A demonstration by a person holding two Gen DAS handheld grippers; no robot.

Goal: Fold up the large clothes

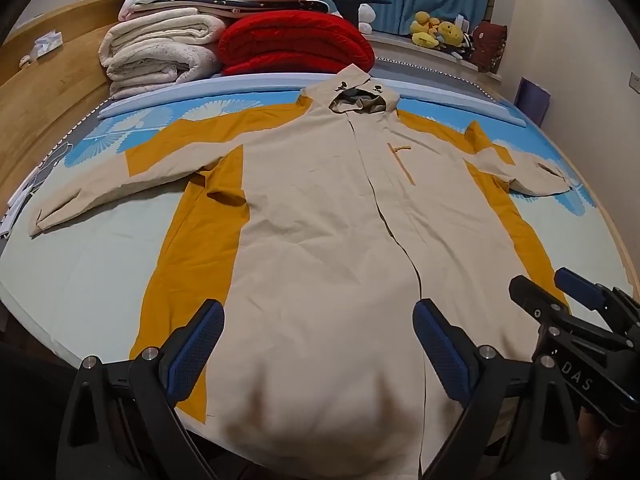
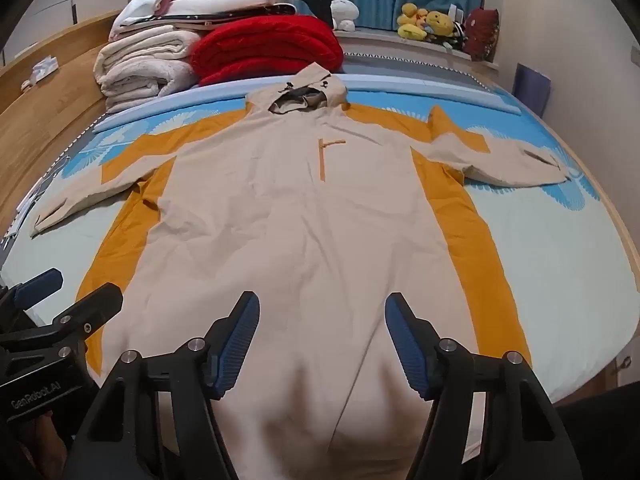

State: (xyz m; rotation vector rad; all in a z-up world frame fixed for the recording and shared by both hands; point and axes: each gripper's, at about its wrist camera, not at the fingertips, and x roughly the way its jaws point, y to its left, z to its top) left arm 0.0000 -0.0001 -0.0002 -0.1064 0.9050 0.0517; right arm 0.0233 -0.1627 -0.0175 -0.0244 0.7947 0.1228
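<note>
A large beige and mustard hooded jacket (image 1: 320, 208) lies flat, front up, on the bed, hood at the far end and both sleeves spread out; it also shows in the right wrist view (image 2: 296, 216). My left gripper (image 1: 318, 312) is open and empty, above the jacket's lower hem area. My right gripper (image 2: 322, 304) is open and empty, above the hem just right of the left one; it also shows in the left wrist view (image 1: 560, 284). The left gripper shows at the left edge of the right wrist view (image 2: 76, 284).
Folded white blankets (image 1: 160, 52) and a red blanket (image 1: 296, 44) are stacked at the head of the bed. A wooden headboard (image 1: 44, 92) runs along the left. Plush toys (image 1: 436, 30) sit on the window ledge. The bed sheet (image 2: 552, 248) extends to the right.
</note>
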